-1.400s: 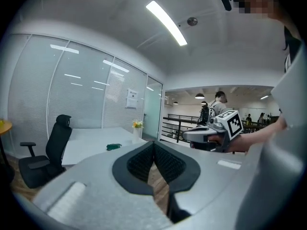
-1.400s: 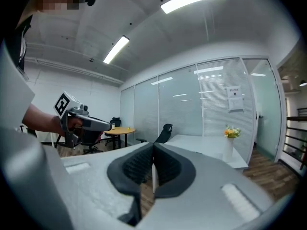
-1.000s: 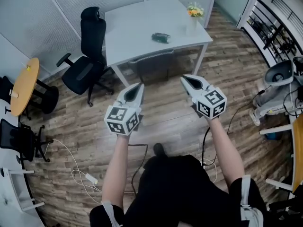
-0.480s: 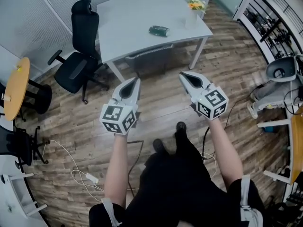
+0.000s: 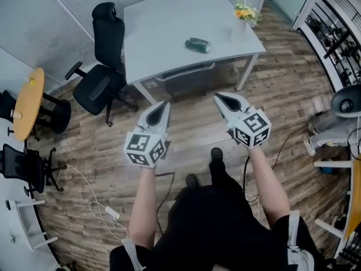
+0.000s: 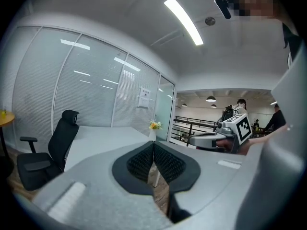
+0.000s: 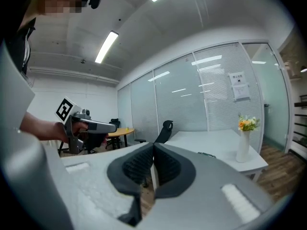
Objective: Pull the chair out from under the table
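A grey chair [image 5: 185,78] is tucked under the near edge of the white table [image 5: 163,24]; only its back shows in the head view. My left gripper [image 5: 165,104] is shut and empty, held in the air short of the chair, to its left. My right gripper [image 5: 219,98] is likewise shut and empty, short of the chair on its right. Both point toward the table. In the left gripper view the pads [image 6: 153,161] meet, with the table [image 6: 103,139] beyond. In the right gripper view the pads [image 7: 153,163] also meet.
A black office chair [image 5: 101,66] stands at the table's left corner. On the table lie a dark object [image 5: 197,44] and a vase of flowers [image 5: 243,16]. A round wooden table [image 5: 25,103] and more black chairs are at left. Cables [image 5: 93,199] run over the wooden floor.
Both grippers, still shut, have come nearer to the table and chair as the person stepped forward; the table now fills more of the view.
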`<state>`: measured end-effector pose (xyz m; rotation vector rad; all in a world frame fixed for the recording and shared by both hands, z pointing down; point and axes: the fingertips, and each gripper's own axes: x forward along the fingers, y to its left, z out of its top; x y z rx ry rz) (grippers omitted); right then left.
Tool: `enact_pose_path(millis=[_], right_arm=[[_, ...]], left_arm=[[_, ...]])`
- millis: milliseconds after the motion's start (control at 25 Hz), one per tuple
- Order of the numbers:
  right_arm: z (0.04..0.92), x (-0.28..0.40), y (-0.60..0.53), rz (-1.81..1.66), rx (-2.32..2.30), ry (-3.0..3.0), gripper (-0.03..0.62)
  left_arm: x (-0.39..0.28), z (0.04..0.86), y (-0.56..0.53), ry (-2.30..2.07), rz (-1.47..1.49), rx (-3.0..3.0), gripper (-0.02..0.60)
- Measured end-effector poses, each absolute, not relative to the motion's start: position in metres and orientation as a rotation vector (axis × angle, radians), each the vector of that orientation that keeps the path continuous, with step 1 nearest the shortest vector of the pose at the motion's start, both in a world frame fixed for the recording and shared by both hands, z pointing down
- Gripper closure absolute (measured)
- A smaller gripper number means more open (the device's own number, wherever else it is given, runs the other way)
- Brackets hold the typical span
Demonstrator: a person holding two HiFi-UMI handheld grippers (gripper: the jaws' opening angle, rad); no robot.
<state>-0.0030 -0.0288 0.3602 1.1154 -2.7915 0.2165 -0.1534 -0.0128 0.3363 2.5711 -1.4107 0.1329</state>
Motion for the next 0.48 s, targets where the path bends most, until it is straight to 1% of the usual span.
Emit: enact_pose_path(millis=[480], right_arm=[[0.372,0.042,-0.114,0.217,0.955,-2.843,0.591]], left_arm=[[-0.111,0.339,-0.091,-1.539,0.132,2.479,0.569]])
